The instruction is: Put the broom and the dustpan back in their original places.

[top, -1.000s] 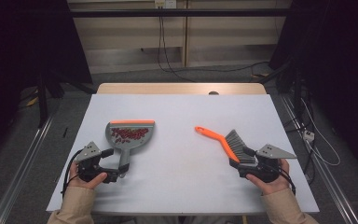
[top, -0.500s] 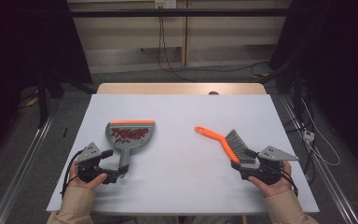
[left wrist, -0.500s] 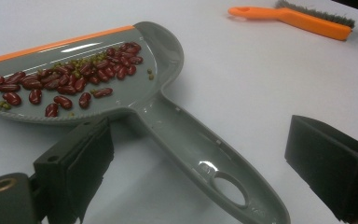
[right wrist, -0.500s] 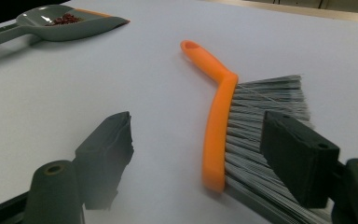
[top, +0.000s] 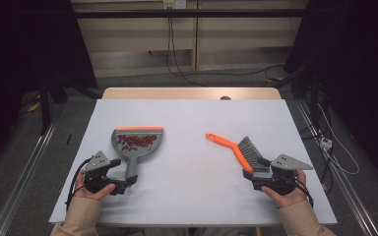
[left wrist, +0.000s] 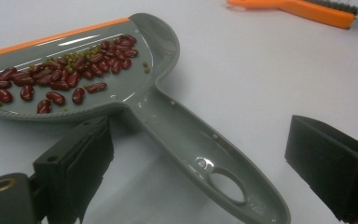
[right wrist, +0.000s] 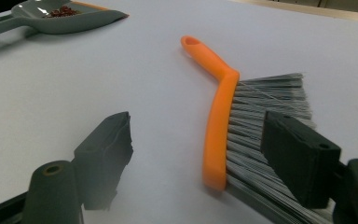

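Note:
A grey dustpan [top: 137, 142] [left wrist: 135, 88] with an orange lip lies on the white table [top: 192, 123], holding red beans [top: 135, 141] [left wrist: 60, 79] and a few small green ones. Its handle [left wrist: 205, 154] runs between the wide-apart jaws of my left gripper [top: 120, 184] [left wrist: 214, 172], which is open and not touching it. An orange hand brush [top: 236, 150] [right wrist: 219, 121] with grey bristles [right wrist: 261, 121] lies at the right. My right gripper [top: 256, 174] [right wrist: 205, 163] is open, its jaws straddling the near end of the brush head.
The table's near edge runs just behind both hands. A bare wooden strip [top: 192, 93] shows along the far edge. Cables [top: 177, 54] trail on the floor beyond, and metal rails [top: 19, 182] flank the table.
The right gripper has drawn back slightly toward the near edge, away from the brush. The left gripper, dustpan and brush lie as before.

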Tool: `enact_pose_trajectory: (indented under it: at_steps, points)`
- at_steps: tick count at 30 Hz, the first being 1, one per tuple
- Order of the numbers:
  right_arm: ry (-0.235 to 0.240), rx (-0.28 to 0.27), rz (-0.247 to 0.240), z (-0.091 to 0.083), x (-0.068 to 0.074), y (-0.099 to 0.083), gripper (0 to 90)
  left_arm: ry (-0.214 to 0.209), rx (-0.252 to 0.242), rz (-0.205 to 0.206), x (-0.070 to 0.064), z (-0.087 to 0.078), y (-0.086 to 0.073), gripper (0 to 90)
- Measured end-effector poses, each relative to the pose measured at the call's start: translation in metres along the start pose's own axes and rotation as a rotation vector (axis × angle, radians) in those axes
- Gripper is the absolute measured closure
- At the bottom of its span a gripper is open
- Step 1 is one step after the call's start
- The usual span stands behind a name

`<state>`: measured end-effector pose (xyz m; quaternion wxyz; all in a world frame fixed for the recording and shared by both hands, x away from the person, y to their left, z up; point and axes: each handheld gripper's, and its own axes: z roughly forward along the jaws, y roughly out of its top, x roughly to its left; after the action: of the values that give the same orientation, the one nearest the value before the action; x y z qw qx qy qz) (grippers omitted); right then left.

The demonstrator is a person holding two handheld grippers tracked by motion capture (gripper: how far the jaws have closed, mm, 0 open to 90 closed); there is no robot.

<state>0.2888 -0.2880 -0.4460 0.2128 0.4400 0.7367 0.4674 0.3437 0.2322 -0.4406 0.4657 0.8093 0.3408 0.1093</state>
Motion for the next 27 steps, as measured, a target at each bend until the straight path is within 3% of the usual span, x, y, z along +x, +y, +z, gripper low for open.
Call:
enact_pose_trajectory:
  at_steps: [27]
  points:
    - [0.011, -0.003, -0.008, -0.0011, 0.003, 0.0013, 24.3, 0.0, -0.029, -0.005, 0.0, -0.0023, 0.001, 7.4]
